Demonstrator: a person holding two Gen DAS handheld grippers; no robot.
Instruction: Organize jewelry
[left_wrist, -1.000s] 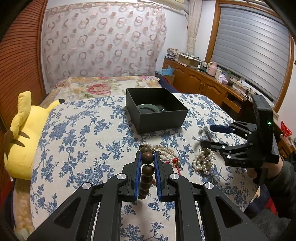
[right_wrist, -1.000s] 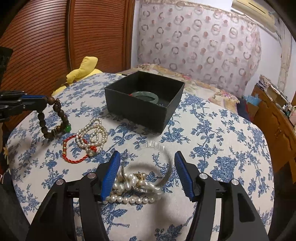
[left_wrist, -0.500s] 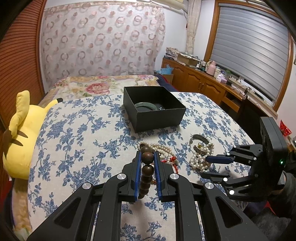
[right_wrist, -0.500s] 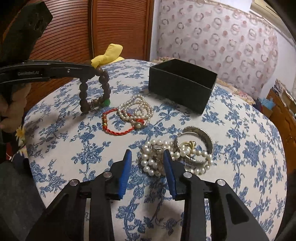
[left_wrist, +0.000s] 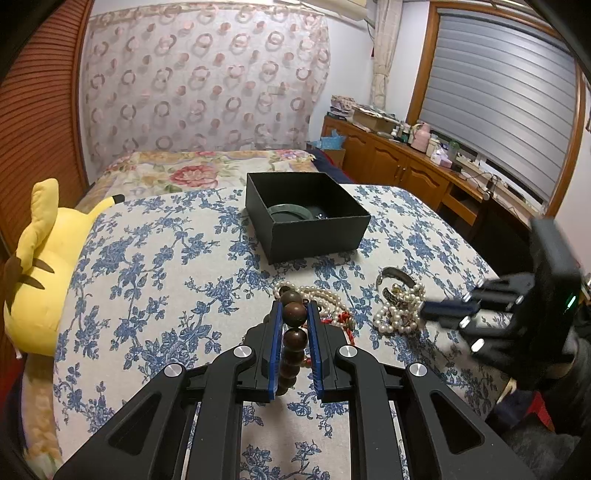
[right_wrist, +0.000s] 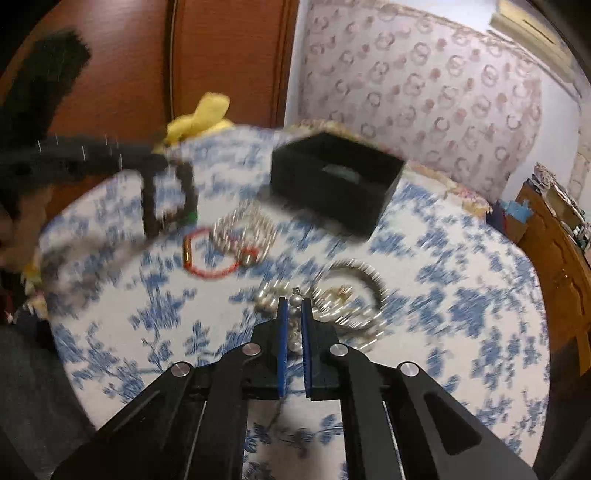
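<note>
My left gripper (left_wrist: 294, 308) is shut on a brown wooden bead bracelet (left_wrist: 294, 334) and holds it above the tablecloth; it shows blurred in the right wrist view (right_wrist: 168, 199). My right gripper (right_wrist: 293, 306) is shut on a white pearl strand (right_wrist: 294, 325) from the pearl pile (left_wrist: 400, 312), which lies by a silver bangle (left_wrist: 395, 275). The right gripper also shows in the left wrist view (left_wrist: 448, 309). A black open box (left_wrist: 308, 216) holds a green jade bangle (left_wrist: 286, 212). A second pearl strand (right_wrist: 242, 230) and a red cord bracelet (right_wrist: 208, 254) lie between the grippers.
The table has a blue floral cloth (left_wrist: 155, 266). A yellow plush toy (left_wrist: 40, 266) lies at its left edge. A bed (left_wrist: 192, 166) stands behind, and a wooden cabinet (left_wrist: 406, 166) runs along the right wall.
My right gripper has closed from half open onto the pearl strand and is moving, blurring its view. My left gripper still holds the wooden bracelet, hardly moved.
</note>
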